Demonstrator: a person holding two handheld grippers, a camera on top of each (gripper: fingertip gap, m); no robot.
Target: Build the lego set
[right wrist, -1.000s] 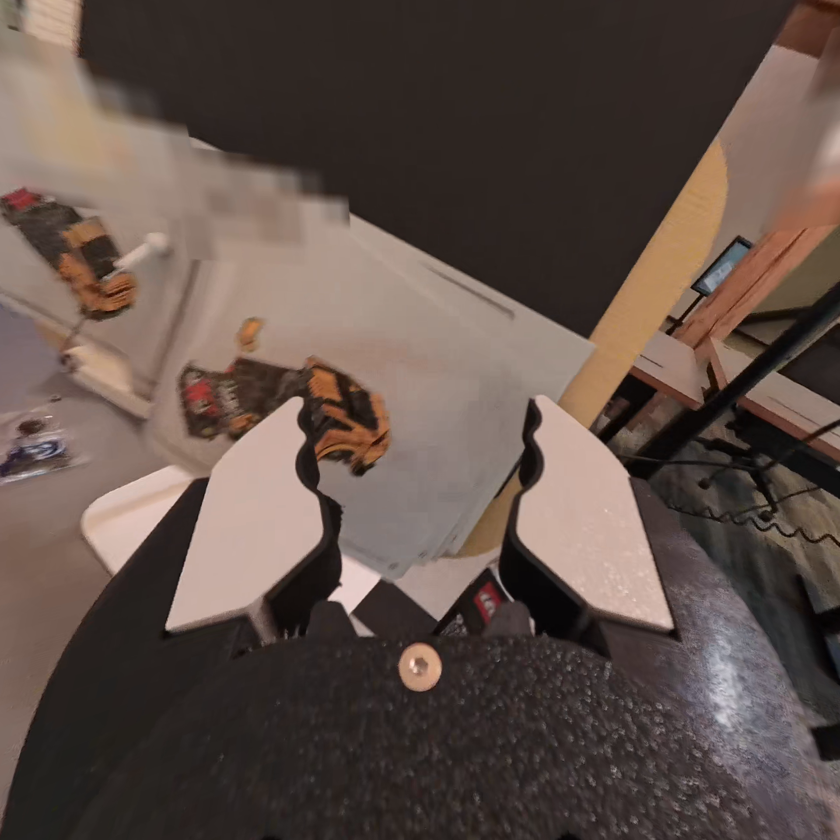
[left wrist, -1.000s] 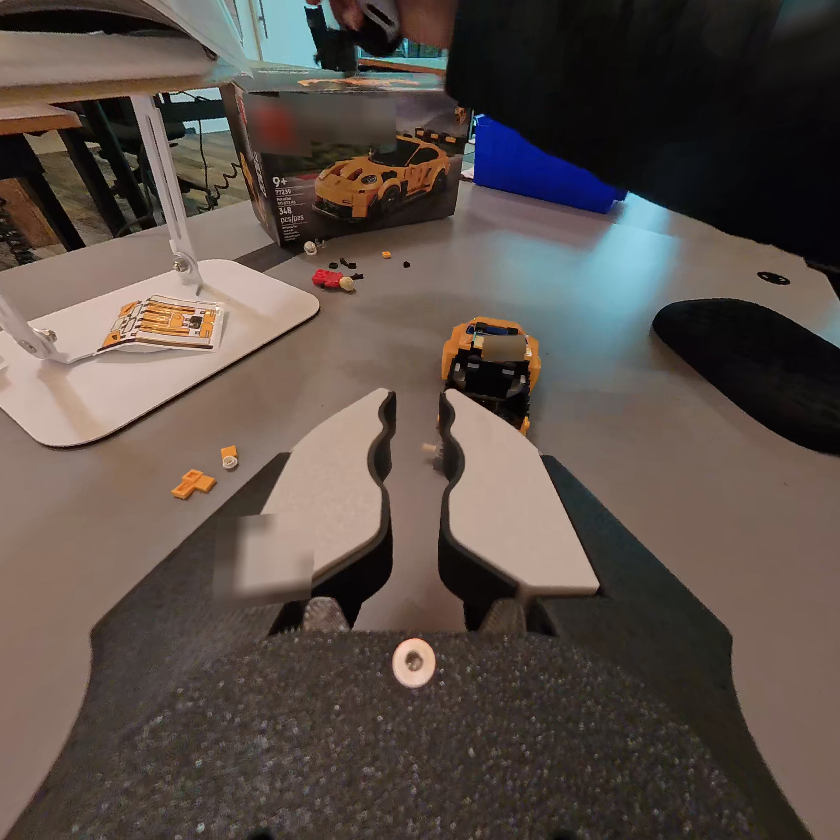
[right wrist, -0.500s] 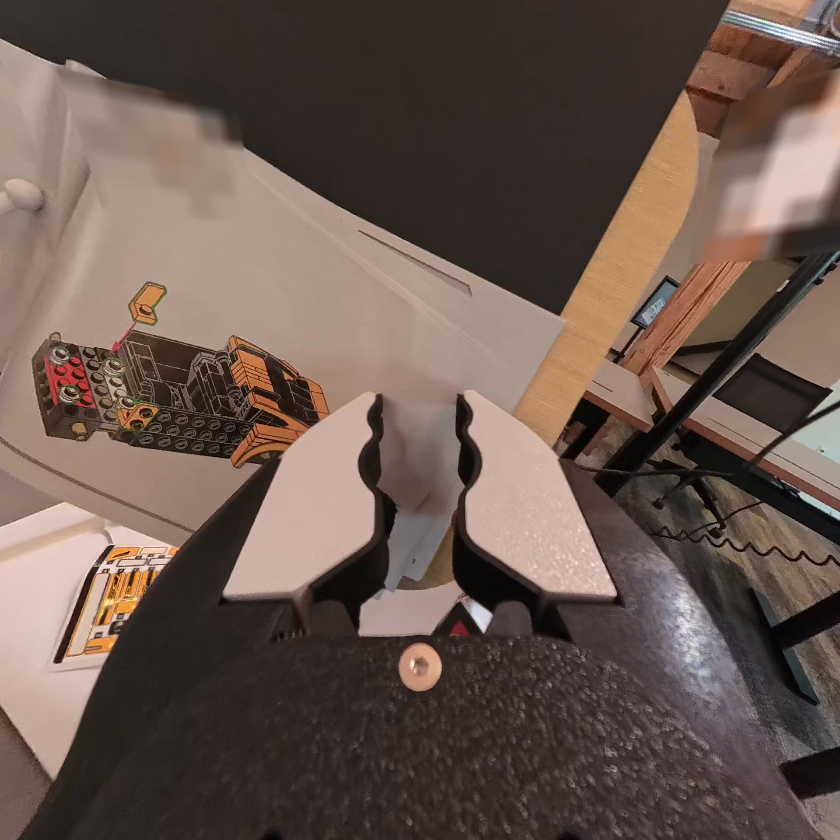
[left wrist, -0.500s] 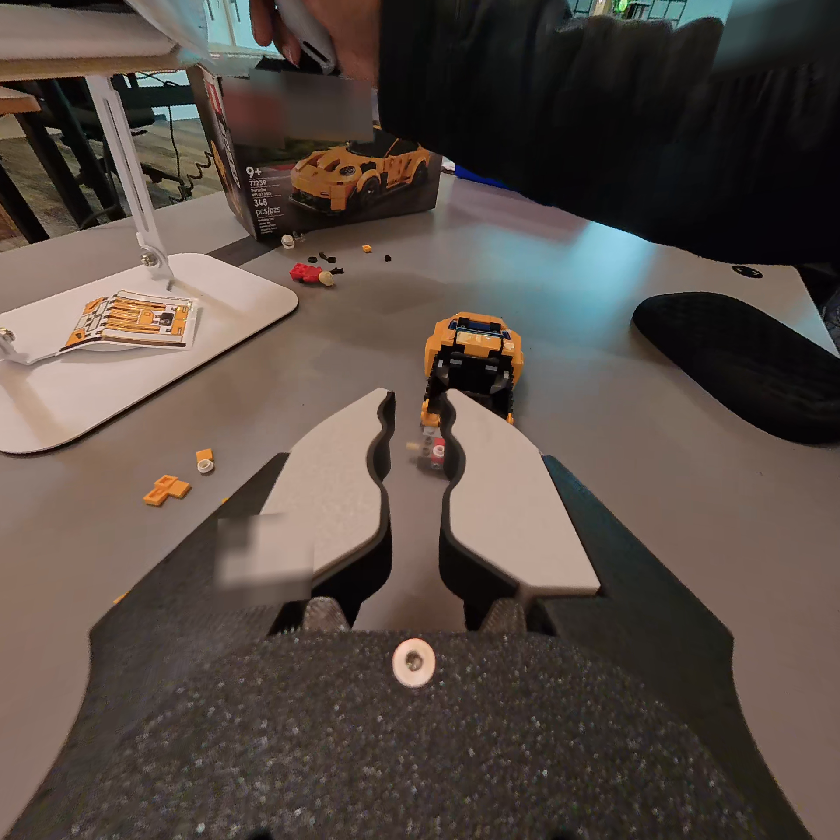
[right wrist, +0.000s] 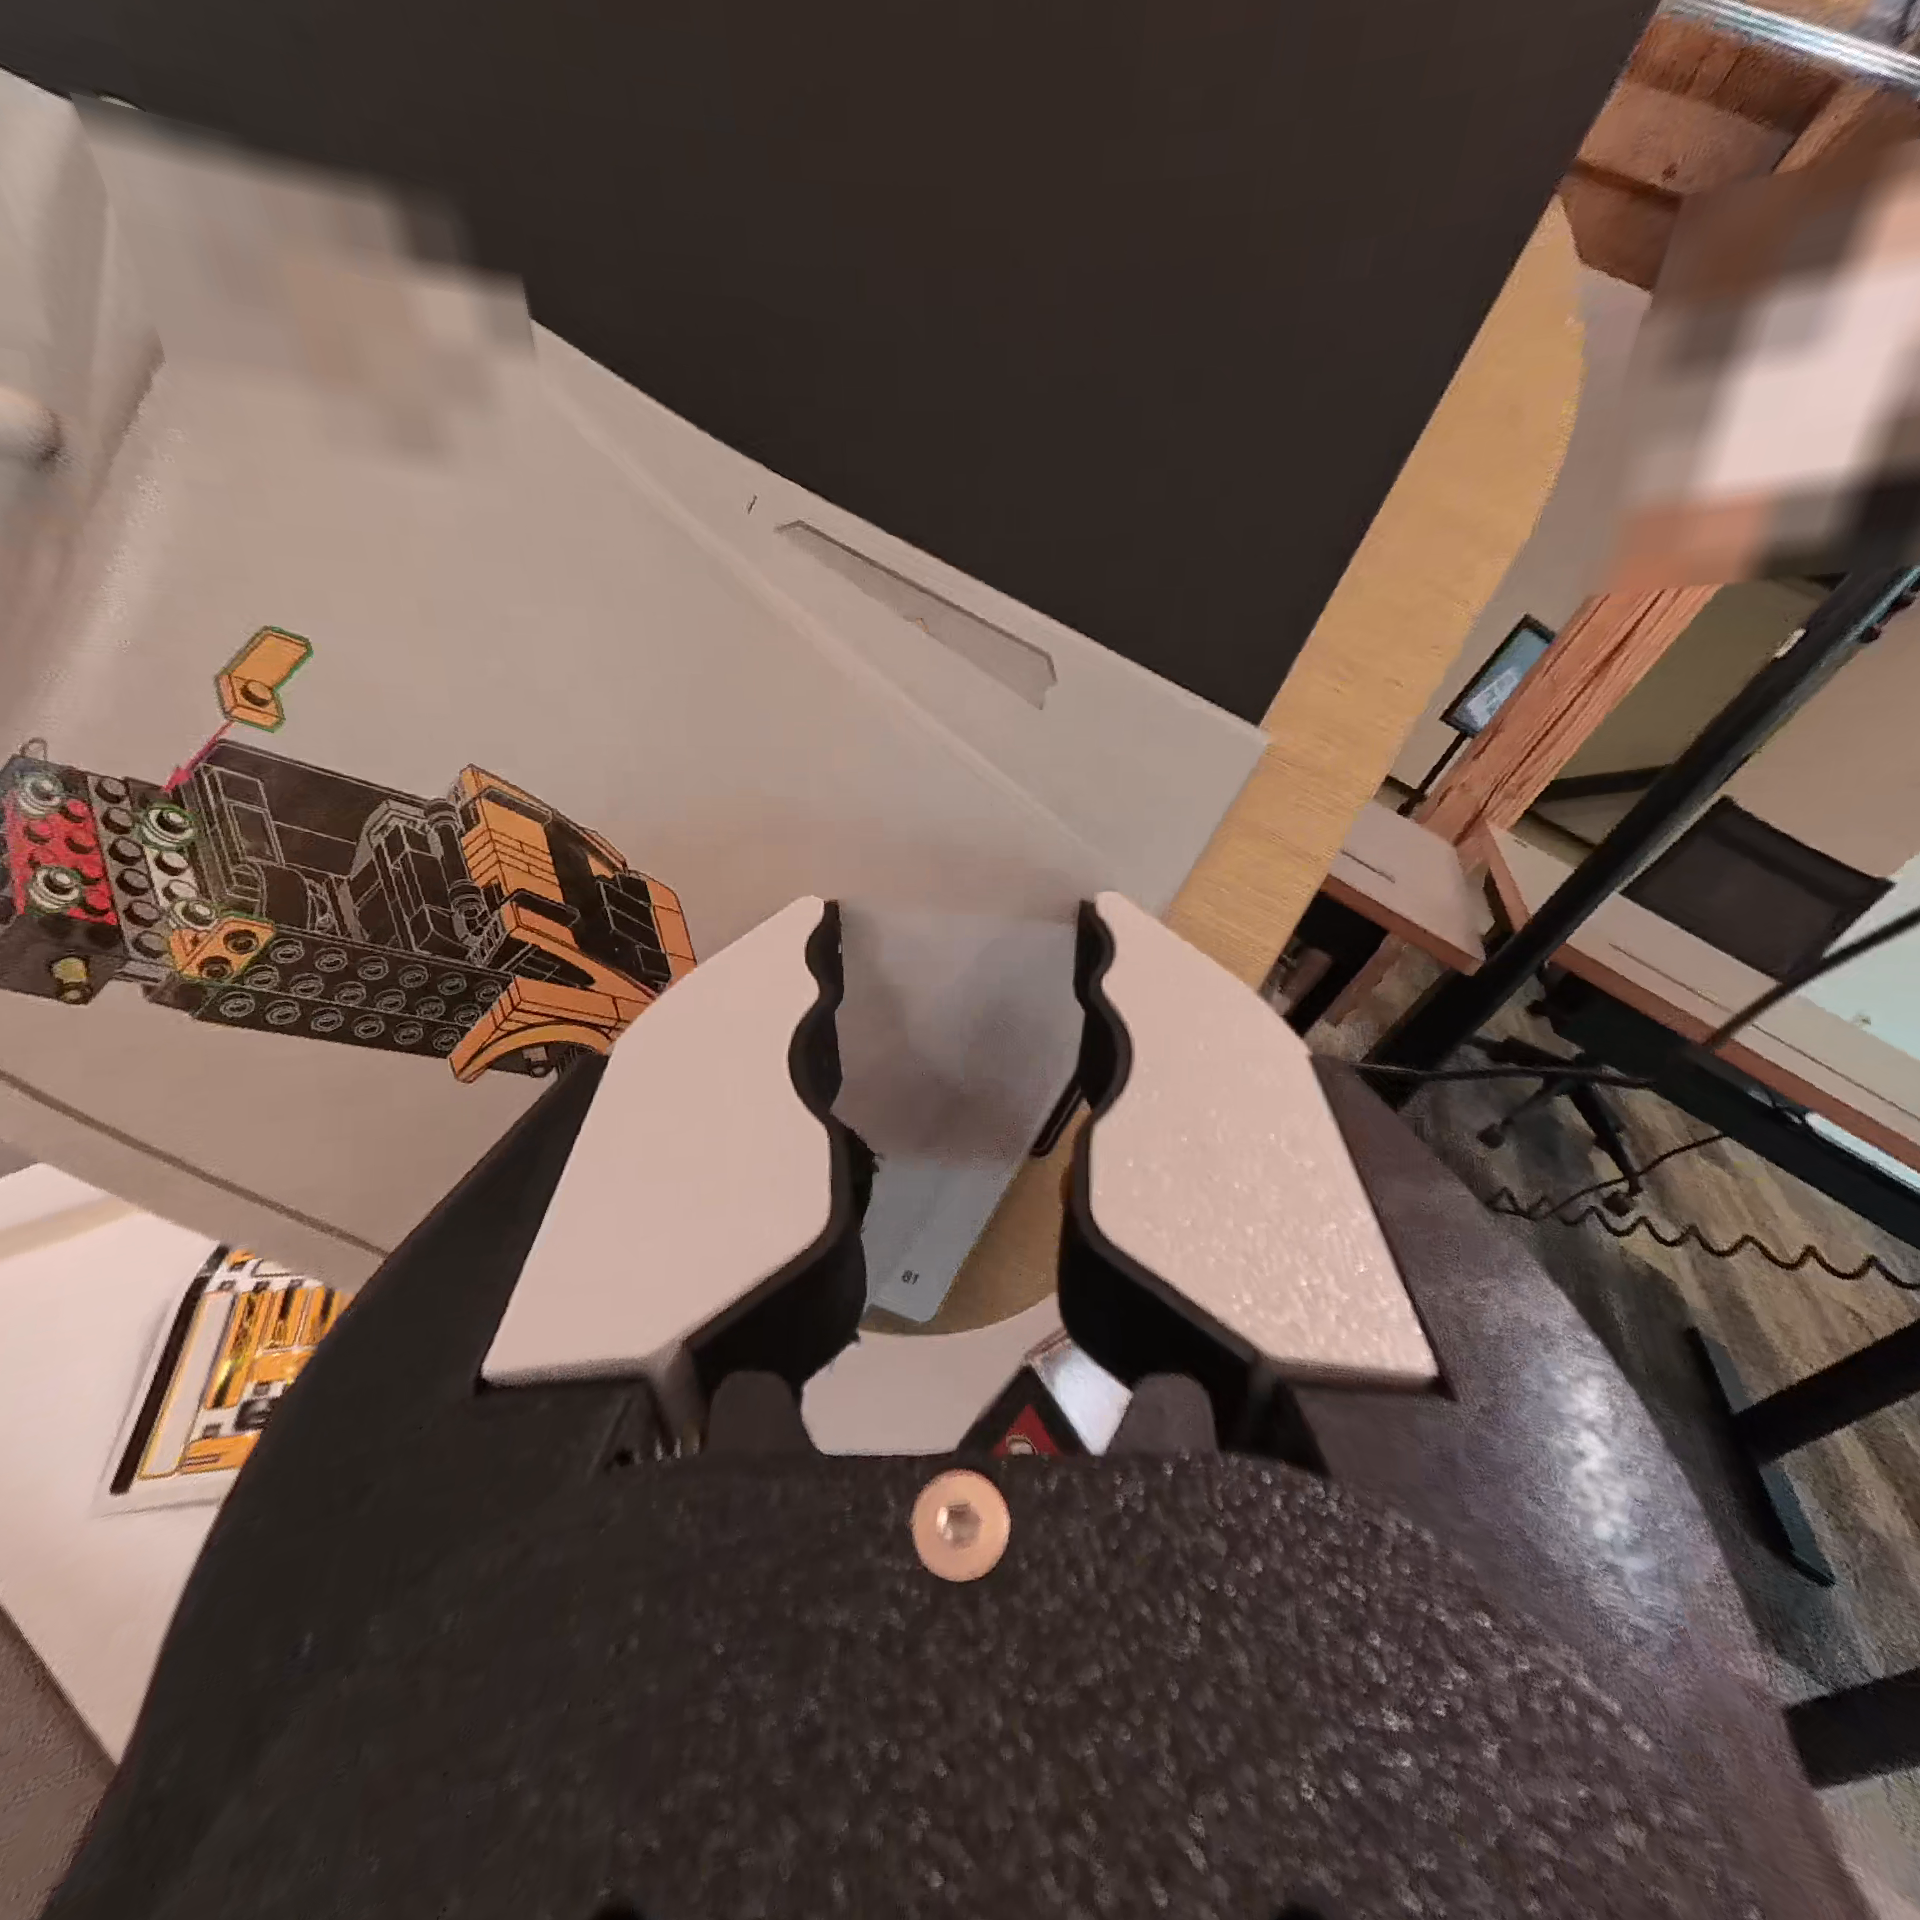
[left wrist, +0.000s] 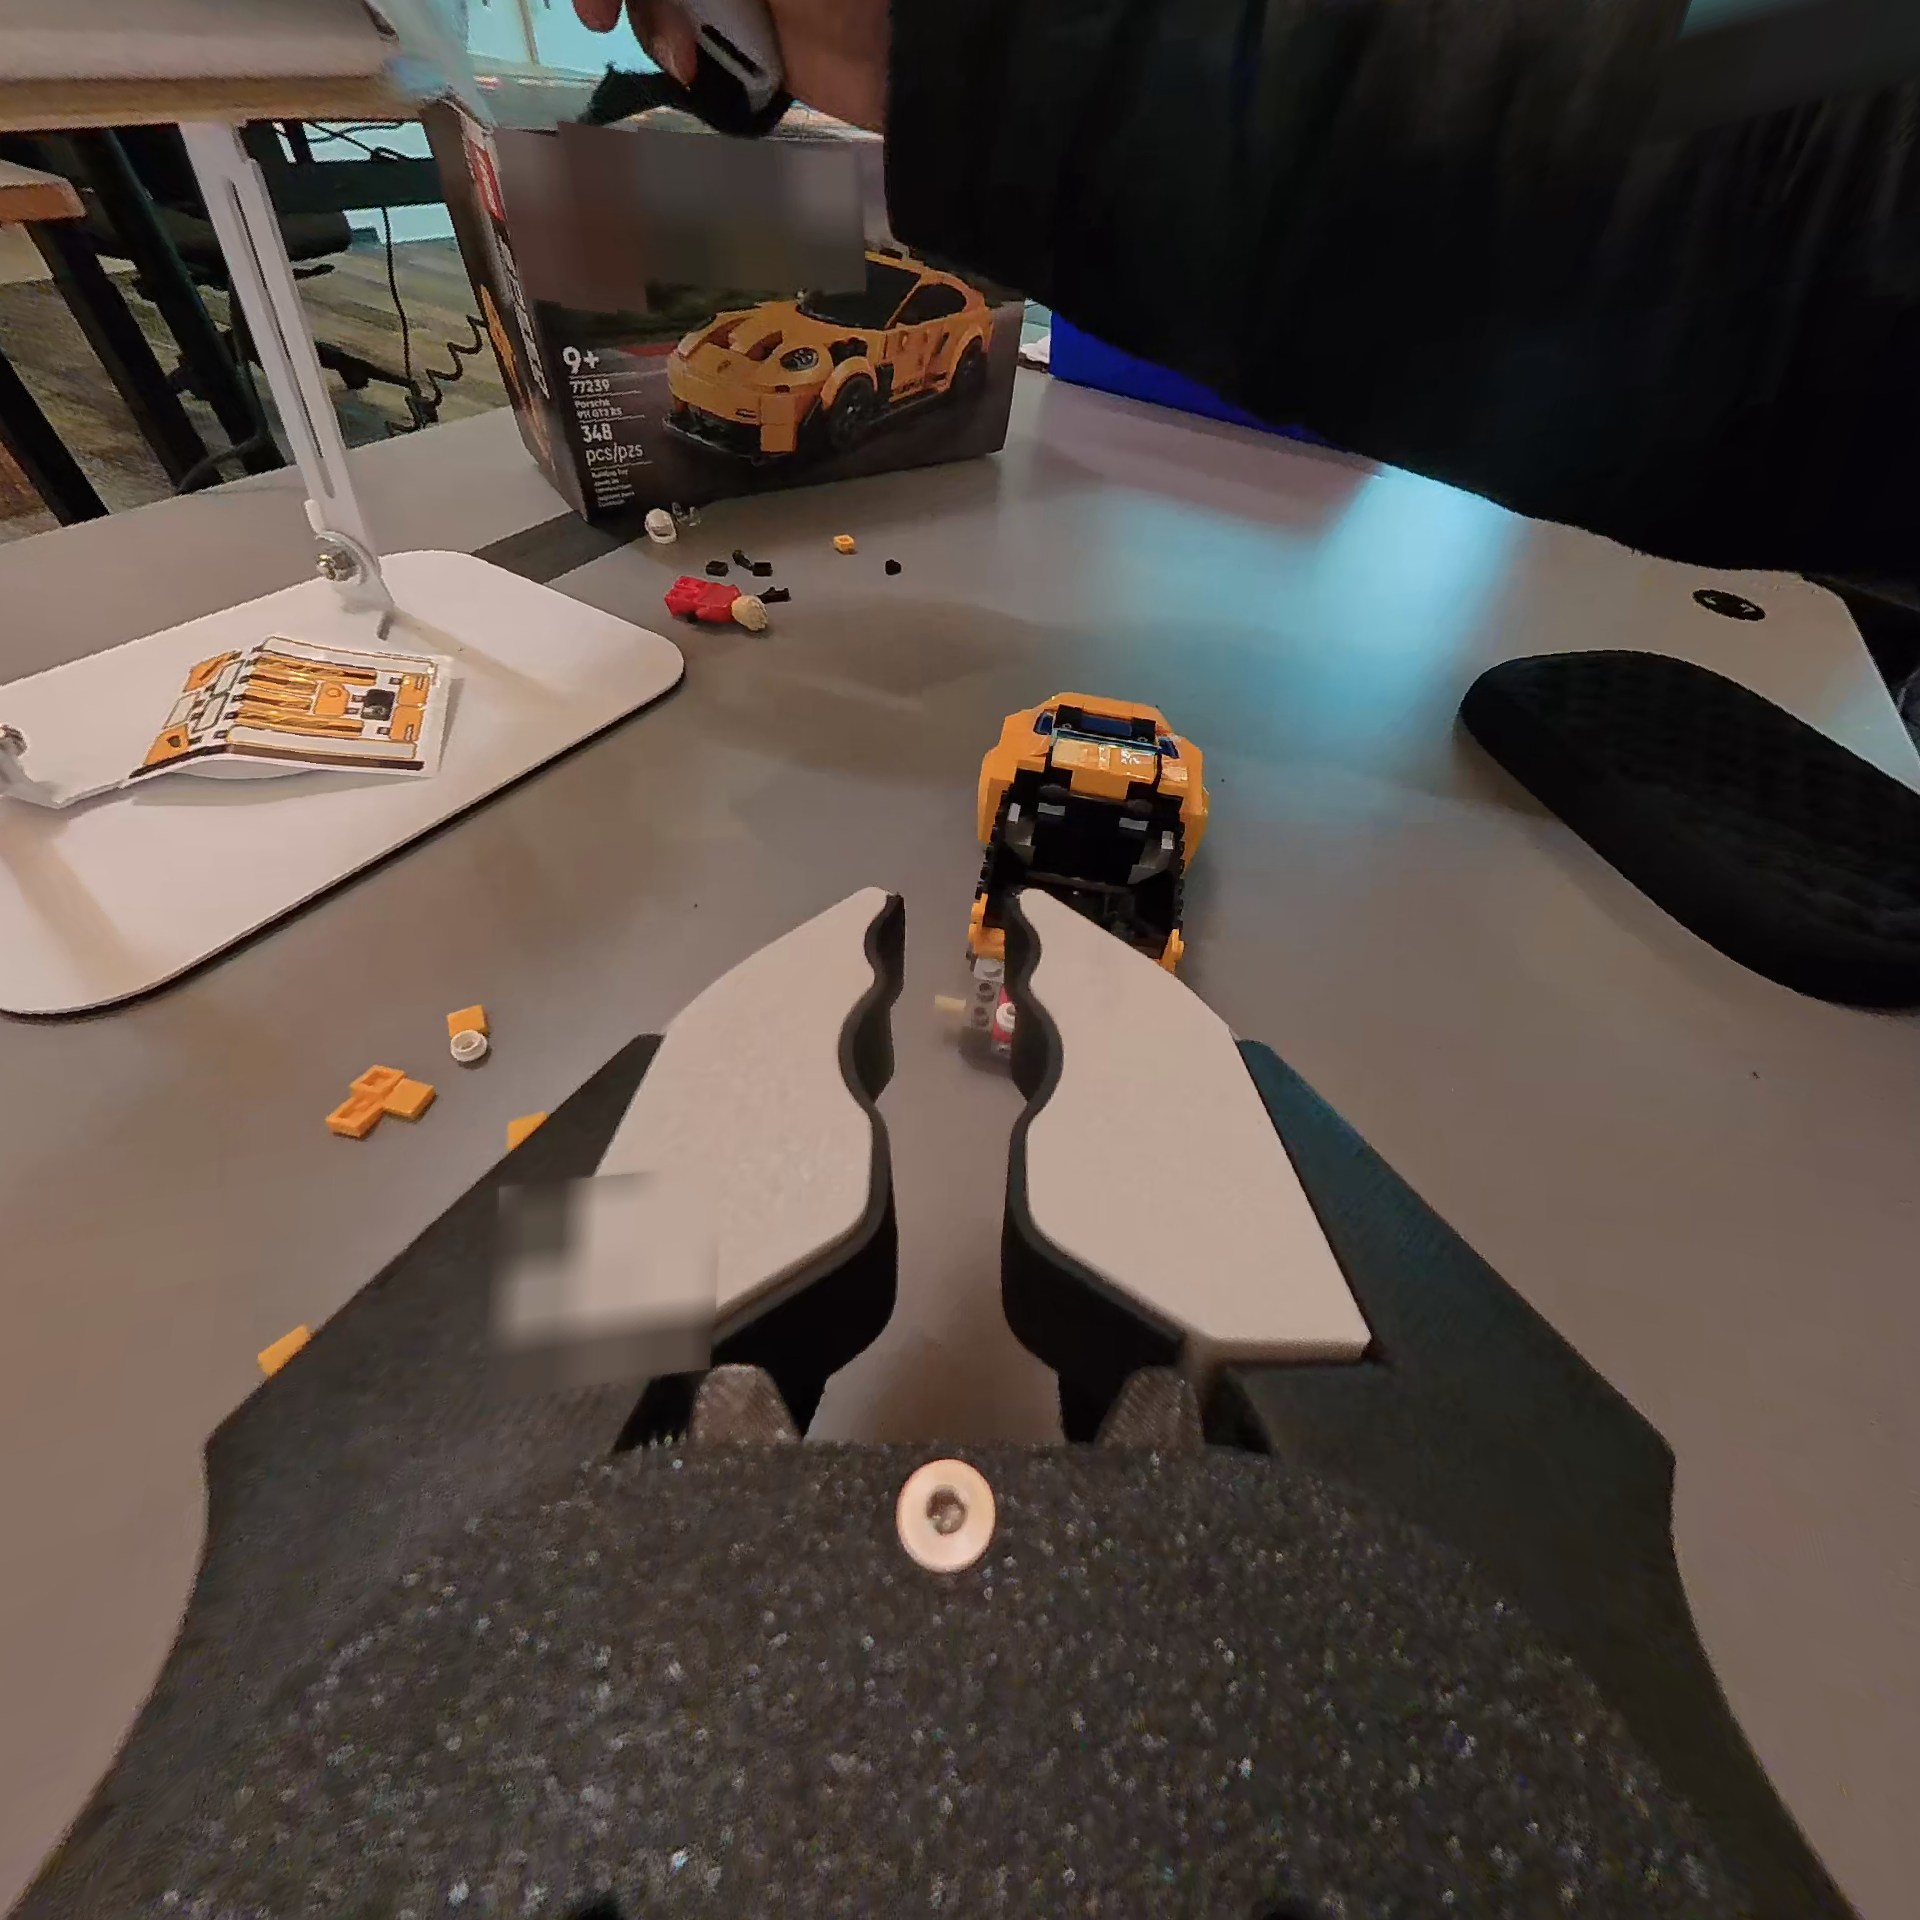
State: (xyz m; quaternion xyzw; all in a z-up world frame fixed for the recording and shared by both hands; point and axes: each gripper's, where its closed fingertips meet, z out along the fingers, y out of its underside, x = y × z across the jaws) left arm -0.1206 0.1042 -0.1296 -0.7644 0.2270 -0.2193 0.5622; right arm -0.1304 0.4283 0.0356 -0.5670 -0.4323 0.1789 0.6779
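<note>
The left gripper (left wrist: 956, 914) hovers low over the grey table (left wrist: 1351, 1195), its jaws narrowly apart with only table showing between them. The partly built orange car (left wrist: 1091, 800) stands just beyond the right fingertip. The toy box (left wrist: 748, 343) stands at the far side; its contents cannot be seen. Loose orange pieces (left wrist: 379, 1101) lie near left.

Only the right wrist view shows the instruction booklet (right wrist: 623, 727). The right gripper (right wrist: 951, 925) has its jaws apart around the page corner, pads not pressing.
</note>
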